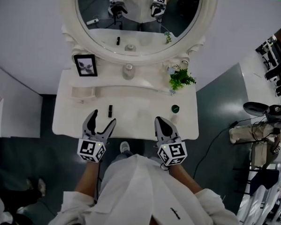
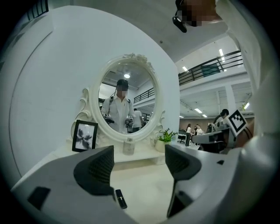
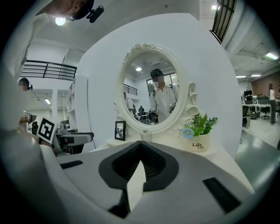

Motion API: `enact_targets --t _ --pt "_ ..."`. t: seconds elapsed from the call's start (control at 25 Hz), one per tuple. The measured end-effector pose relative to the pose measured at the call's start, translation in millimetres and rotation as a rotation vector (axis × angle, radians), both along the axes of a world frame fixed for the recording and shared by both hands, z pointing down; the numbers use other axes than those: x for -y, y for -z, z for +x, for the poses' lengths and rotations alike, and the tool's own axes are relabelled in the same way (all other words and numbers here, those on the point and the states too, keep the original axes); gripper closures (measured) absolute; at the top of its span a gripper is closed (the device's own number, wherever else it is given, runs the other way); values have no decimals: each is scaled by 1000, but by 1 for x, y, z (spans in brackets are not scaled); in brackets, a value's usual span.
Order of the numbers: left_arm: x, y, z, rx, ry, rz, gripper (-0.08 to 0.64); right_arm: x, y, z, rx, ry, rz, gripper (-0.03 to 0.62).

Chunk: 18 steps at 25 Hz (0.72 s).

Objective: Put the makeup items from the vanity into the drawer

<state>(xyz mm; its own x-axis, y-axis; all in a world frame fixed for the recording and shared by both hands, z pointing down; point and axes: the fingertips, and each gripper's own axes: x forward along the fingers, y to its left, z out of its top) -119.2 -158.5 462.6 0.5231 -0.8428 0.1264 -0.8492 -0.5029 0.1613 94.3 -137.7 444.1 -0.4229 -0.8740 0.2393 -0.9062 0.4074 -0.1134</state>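
1. soft, even overhead light; the glossy white vanity top (image 1: 131, 118) looks washed out, with only faint shadows.
2. both gripper views bulge strongly, with black vignetted corners.
3. a round ceiling lamp (image 2: 127, 75) glares in the oval white-framed mirror (image 2: 136, 89).

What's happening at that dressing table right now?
Left gripper open, right gripper shut, both empty. Black lipstick lying on vanity just ahead of left fingers. Nothing between them.
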Motion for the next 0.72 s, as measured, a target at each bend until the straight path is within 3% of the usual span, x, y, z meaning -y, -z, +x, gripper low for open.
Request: enact_targets --t 0.28,0.48,0.72 --pt "19 -23 -3 50 16 -78 187 26 -11 -27 6 35 -41 574" --pt "26 -44 -8 95 98 -151 189 40 -26 -50 -2 120 -86 574" --pt "36 -70 -4 137 114 -231 190 53 -42 -80 -4 210 -111 574"
